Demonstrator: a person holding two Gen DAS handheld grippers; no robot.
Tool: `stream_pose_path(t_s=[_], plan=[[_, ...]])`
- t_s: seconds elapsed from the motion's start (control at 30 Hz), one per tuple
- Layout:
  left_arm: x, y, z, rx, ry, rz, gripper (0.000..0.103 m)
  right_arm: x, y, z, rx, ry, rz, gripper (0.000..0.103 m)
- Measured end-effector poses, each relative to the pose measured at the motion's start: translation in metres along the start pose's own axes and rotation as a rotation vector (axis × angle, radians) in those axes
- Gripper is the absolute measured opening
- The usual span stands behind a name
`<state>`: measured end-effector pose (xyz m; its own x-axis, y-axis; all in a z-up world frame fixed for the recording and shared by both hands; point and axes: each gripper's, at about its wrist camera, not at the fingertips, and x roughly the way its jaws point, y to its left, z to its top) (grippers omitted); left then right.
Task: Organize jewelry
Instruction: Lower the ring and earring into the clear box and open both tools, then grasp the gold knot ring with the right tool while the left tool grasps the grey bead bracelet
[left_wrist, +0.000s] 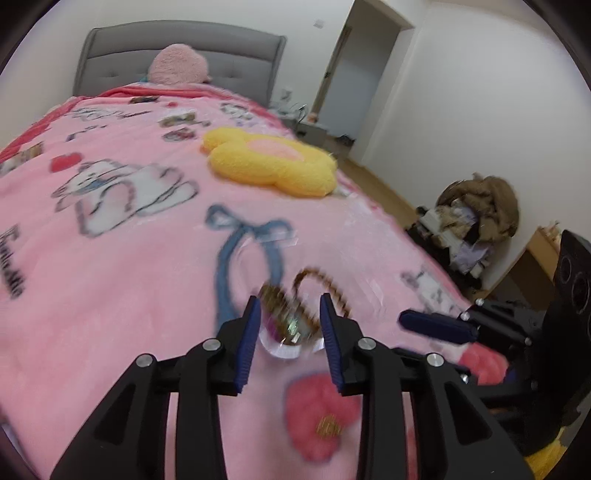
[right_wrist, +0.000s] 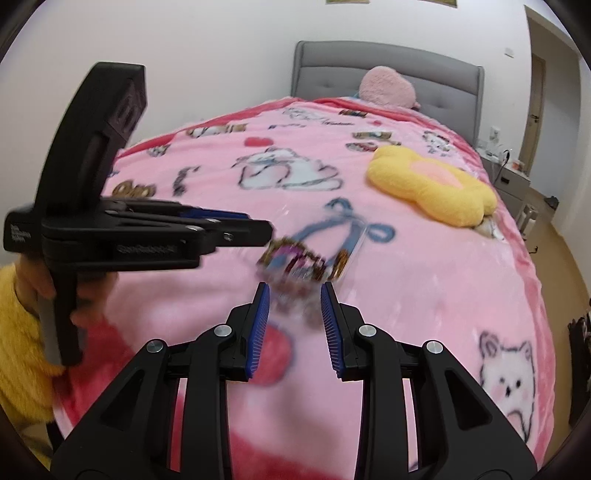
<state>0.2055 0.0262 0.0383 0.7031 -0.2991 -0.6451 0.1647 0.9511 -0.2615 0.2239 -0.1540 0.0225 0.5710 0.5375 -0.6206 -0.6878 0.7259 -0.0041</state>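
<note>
A blurred heap of jewelry (left_wrist: 291, 317) with gold and brown chains and coloured beads lies on the pink blanket (left_wrist: 122, 280), seemingly on a clear plastic tray or box. My left gripper (left_wrist: 290, 308) is open, its blue pads either side of the heap's near end. The jewelry (right_wrist: 303, 264) also shows in the right wrist view, just beyond my open, empty right gripper (right_wrist: 293, 299). The left gripper (right_wrist: 255, 229) enters that view from the left, pointing at the heap. The right gripper's finger (left_wrist: 436, 326) shows at the right of the left wrist view.
A yellow flower cushion (left_wrist: 269, 162) lies farther up the bed, right of centre. A pink pillow (left_wrist: 179, 64) leans on the grey headboard (left_wrist: 110, 55). A pile of clothes (left_wrist: 476, 214) stands on the floor right of the bed. The bed's right edge drops to a wooden floor.
</note>
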Motion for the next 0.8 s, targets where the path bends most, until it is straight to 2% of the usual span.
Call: stream_pose_path(t_s=[0.33,0.43,0.7,0.8], plan=[[-0.033,-0.014,-0.069,0.054,0.079,0.002,0.037,-0.003,0.017,-0.021,-0.022,0.057,0.018,0.028],[-0.041,-0.021,-0.089,0.079,0.107,-0.023,0.037,0.002,0.023,-0.028,-0.030,0.084,0.021,0.028],[-0.062,-0.028,-0.126,0.098,0.129,-0.088,0.037,0.016,0.043,-0.044,-0.058,0.134,0.037,0.028],[-0.064,-0.029,-0.134,0.110,0.133,-0.081,0.037,0.022,0.048,-0.045,-0.068,0.145,0.033,0.028]])
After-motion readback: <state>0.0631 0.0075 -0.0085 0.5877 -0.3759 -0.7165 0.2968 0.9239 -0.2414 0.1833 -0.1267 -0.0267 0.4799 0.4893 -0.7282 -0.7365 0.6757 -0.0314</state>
